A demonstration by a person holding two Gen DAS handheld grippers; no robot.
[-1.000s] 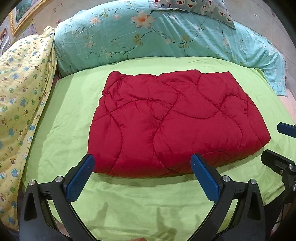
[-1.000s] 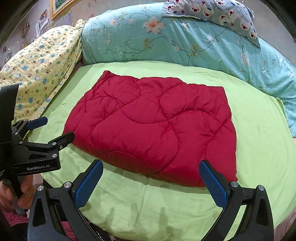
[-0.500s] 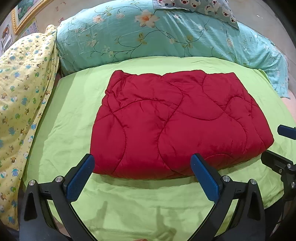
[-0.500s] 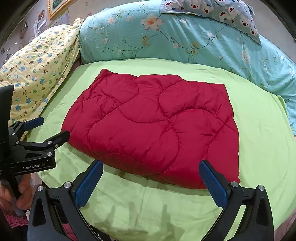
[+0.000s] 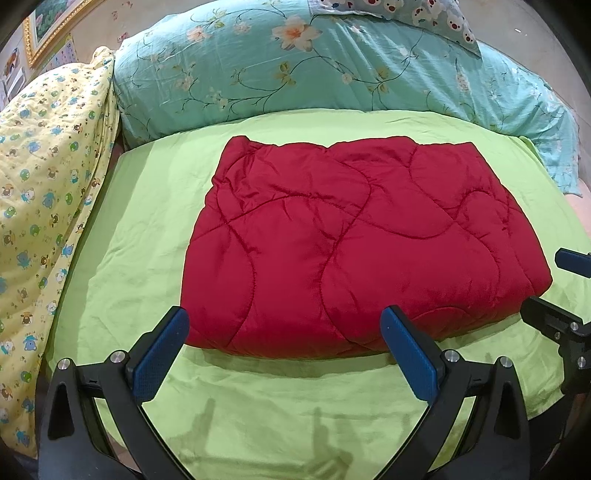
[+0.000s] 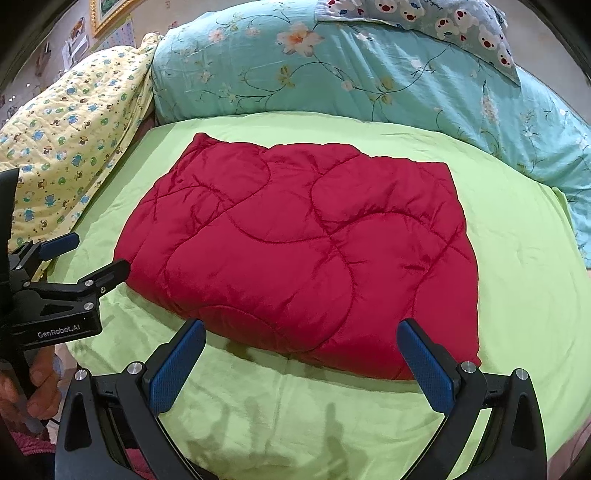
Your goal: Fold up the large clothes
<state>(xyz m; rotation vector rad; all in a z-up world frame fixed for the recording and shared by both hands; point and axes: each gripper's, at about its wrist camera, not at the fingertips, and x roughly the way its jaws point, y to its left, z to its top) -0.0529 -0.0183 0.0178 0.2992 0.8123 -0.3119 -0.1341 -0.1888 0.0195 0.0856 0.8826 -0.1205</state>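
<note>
A red quilted garment (image 5: 354, 240) (image 6: 306, 251) lies folded into a thick rectangle in the middle of the lime-green sheet (image 5: 280, 413). My left gripper (image 5: 284, 350) hangs open just short of the fold's near edge, nothing between its blue pads. My right gripper (image 6: 301, 362) is also open and empty, in front of the near right corner. Each gripper shows at the edge of the other's view: the right gripper (image 5: 561, 295) beside the fold's right corner, the left gripper (image 6: 74, 258) by its left corner, held by a hand (image 6: 33, 391).
A turquoise floral duvet (image 5: 314, 62) is heaped along the far side of the bed, with a bear-print pillow (image 6: 436, 22) on top. A yellow printed quilt (image 5: 40, 206) is piled on the left. Bare green sheet (image 6: 295, 417) lies between the grippers and the fold.
Both cameras have crept slightly closer and shifted a little, so the red fold sits a bit differently in frame. The fold itself has not moved, and both grippers stay open.
</note>
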